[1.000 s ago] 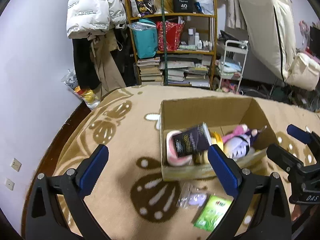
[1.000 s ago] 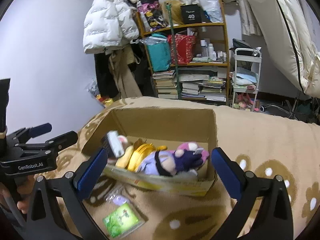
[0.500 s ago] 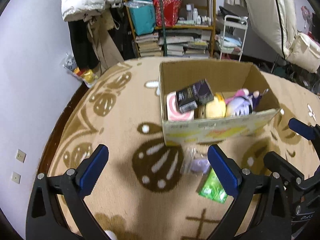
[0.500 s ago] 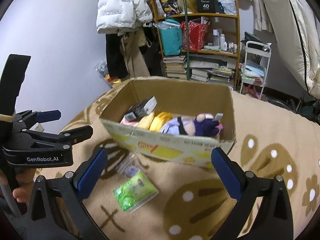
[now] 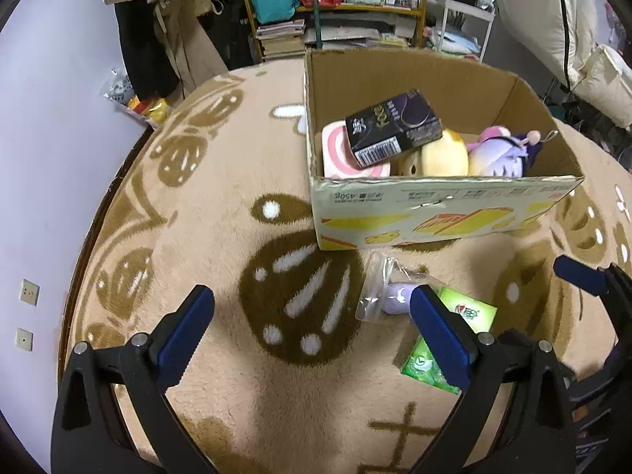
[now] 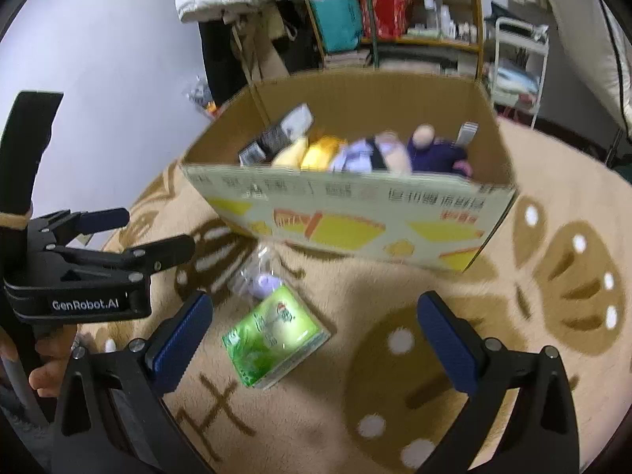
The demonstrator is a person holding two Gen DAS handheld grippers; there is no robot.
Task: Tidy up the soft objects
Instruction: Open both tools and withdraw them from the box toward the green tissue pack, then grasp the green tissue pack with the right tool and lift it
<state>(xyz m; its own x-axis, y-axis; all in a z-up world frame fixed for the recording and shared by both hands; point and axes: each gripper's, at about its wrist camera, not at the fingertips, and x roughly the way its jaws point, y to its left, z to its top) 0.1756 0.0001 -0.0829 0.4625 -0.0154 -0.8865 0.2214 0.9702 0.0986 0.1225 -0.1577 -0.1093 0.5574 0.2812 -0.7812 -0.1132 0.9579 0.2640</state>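
Green tissue pack is lying on the rug just in front of the cardboard box, its long axis running diagonally. You are holding both tools spread wide and empty. Right tool is sitting nearer, the pack lying left of centre between its fingers; left tool is sitting off to the pack's left.

cardboard box: 1 | green tissue pack: 1 | clear bagged toy: 1 | black carton: 1
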